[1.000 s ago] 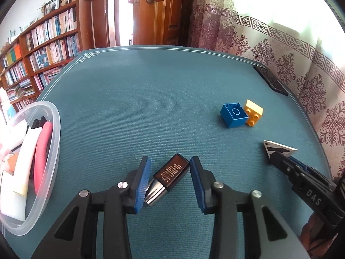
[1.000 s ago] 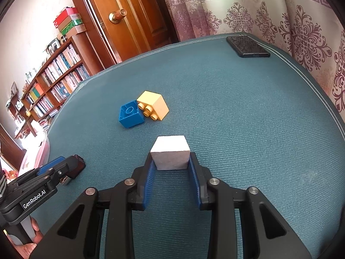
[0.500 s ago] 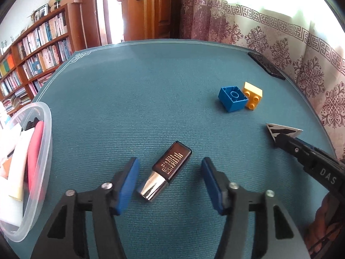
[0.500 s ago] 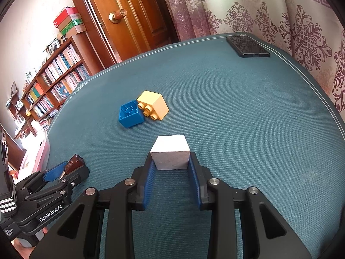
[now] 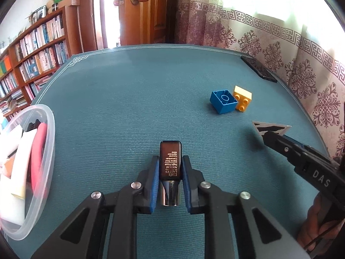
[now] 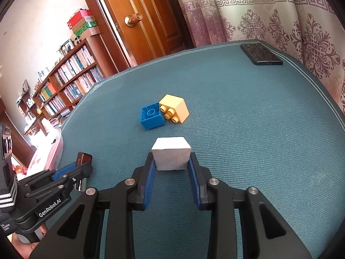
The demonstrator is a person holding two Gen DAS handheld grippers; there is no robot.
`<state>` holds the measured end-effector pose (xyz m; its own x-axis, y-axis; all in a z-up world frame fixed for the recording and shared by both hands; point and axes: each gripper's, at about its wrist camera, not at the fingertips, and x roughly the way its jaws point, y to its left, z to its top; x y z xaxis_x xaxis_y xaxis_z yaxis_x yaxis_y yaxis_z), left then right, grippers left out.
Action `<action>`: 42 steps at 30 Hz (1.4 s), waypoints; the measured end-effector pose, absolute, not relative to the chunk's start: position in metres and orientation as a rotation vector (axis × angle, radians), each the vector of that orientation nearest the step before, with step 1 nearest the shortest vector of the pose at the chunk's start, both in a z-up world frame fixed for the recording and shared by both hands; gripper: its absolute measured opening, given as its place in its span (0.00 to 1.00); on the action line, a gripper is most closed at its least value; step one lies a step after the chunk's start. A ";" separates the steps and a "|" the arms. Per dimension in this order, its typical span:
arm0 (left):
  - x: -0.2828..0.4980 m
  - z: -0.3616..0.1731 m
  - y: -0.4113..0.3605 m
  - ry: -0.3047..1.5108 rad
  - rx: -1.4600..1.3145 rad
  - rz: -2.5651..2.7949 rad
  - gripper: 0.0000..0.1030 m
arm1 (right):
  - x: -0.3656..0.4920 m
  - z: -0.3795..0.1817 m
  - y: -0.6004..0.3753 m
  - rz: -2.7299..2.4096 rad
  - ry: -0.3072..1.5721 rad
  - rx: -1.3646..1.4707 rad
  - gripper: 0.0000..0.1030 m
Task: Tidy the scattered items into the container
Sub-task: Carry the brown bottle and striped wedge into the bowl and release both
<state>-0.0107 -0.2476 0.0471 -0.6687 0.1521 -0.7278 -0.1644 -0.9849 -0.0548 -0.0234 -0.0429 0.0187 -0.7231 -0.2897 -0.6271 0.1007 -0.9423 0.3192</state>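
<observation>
Dark glossy rectangular cosmetic bottle with silver cap [image 5: 170,168] — rigid, slick, probably glass; clamped mid-body by left gripper [image 5: 170,172], right of clear plastic container [image 5: 46,151]. Right gripper [image 6: 171,161] grips white foam-like cube [image 6: 171,155] — seemingly light.

Open mat [image 5: 133,99] between left gripper [image 5: 170,161] and clear container [image 5: 46,151] at near left; nothing lying across it. Far right: blue brick [image 5: 223,101] and yellow brick [image 5: 242,98] touching. Phone [image 6: 261,54] at far right edge. Right gripper [image 6: 171,160] near right.
</observation>
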 end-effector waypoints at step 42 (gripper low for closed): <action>0.001 0.076 -0.454 -0.378 -1.095 3.068 0.58 | -0.007 0.076 -0.251 -2.394 -0.163 0.932 0.31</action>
